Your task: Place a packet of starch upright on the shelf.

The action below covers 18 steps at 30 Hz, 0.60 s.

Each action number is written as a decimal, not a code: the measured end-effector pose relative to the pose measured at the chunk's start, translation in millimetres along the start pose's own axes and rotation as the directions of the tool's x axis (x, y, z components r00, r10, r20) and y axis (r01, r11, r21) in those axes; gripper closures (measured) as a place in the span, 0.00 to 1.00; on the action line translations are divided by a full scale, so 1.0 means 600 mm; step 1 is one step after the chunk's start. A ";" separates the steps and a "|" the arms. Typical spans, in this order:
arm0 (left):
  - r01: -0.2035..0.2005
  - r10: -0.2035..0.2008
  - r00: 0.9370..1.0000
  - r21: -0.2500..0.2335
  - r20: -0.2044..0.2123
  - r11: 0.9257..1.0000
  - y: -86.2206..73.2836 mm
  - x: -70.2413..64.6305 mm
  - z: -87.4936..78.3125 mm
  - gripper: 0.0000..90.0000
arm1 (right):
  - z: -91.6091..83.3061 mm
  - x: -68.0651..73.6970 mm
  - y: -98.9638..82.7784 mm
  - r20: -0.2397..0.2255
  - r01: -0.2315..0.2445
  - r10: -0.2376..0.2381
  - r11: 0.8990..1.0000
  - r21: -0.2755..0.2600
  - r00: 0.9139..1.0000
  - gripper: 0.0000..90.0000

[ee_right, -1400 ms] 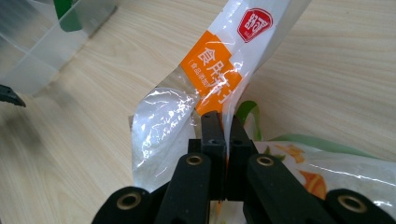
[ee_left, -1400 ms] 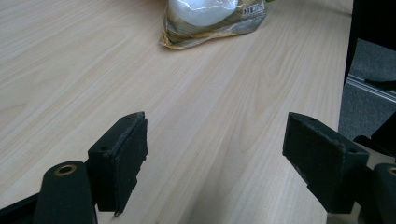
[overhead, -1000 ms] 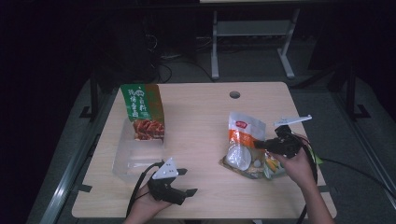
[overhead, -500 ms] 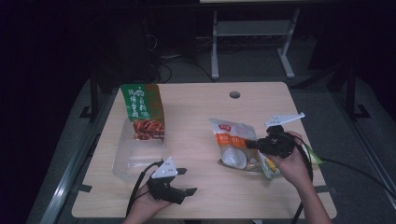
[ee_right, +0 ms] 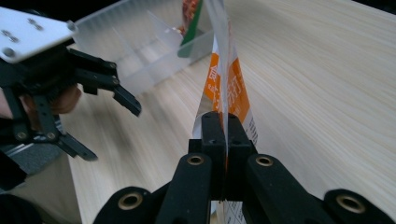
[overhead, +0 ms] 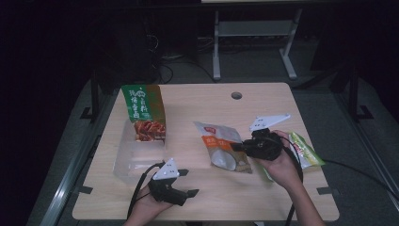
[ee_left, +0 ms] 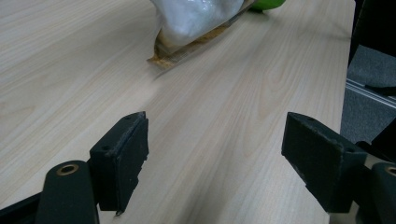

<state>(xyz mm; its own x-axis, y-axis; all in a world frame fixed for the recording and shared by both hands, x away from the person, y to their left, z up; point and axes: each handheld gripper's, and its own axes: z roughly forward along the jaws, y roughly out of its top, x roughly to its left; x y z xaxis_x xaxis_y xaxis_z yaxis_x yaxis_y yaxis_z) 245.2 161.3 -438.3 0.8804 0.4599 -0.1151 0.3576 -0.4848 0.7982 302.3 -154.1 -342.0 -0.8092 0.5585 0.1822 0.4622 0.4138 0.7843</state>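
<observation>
Left side: clear plastic bin [overhead: 136, 157] near the left edge of the surface [overhead: 263, 108], with a tall green bag [overhead: 143, 113] propped upright at its far end and the near part free. Just right of the bin and nearer: left gripper [overhead: 189, 182], parked low on the wood with jaws spread wide and nothing between them, pointing right toward the middle. Centre: white-and-orange pouch [overhead: 223, 148], now lifted by one edge and carried leftward from where it lay a second ago on top of the pile at the right; hangs tilted, lower corner close to the wood, whether touching cannot be told. Right of it: right gripper [overhead: 237, 147], jaws pressed fully together on the pouch's thin sealed edge, seen clearly in the right gripper view [ee_right: 226, 135], with the pouch [ee_right: 229, 84] rising ahead toward the bin [ee_right: 140, 46]. Probably means a carry toward the bin's free near part, roughly halfway across. Far right: lime-green packet [overhead: 308, 150], uncovered and lying near the right edge. Room for moving: bare wood between pouch and bin, though the left gripper sits close below that path and the bin's near wall needs clearing from above. Far half of the surface bare except a small round cable hole [overhead: 236, 95].
</observation>
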 end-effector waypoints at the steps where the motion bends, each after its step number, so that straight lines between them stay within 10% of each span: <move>1: -0.001 0.001 1.000 0.001 0.000 1.000 0.000 0.000 0.001 0.25 | 0.002 0.001 0.000 -0.011 0.000 0.000 1.000 -0.011 1.000 1.00; 18: 0.016 -0.016 1.000 0.015 0.013 1.000 0.017 0.005 0.028 0.26 | 0.025 -0.013 -0.054 -0.133 -0.052 0.045 0.997 -0.050 0.990 1.00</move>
<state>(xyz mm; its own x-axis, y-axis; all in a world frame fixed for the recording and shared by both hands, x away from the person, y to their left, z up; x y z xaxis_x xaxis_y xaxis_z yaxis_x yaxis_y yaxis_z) 256.5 145.3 -440.2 0.8785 0.4582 -0.1356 0.3764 -0.4888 0.7870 299.4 -161.0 -377.9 -0.8284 0.4764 0.2946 0.4851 0.3473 0.8025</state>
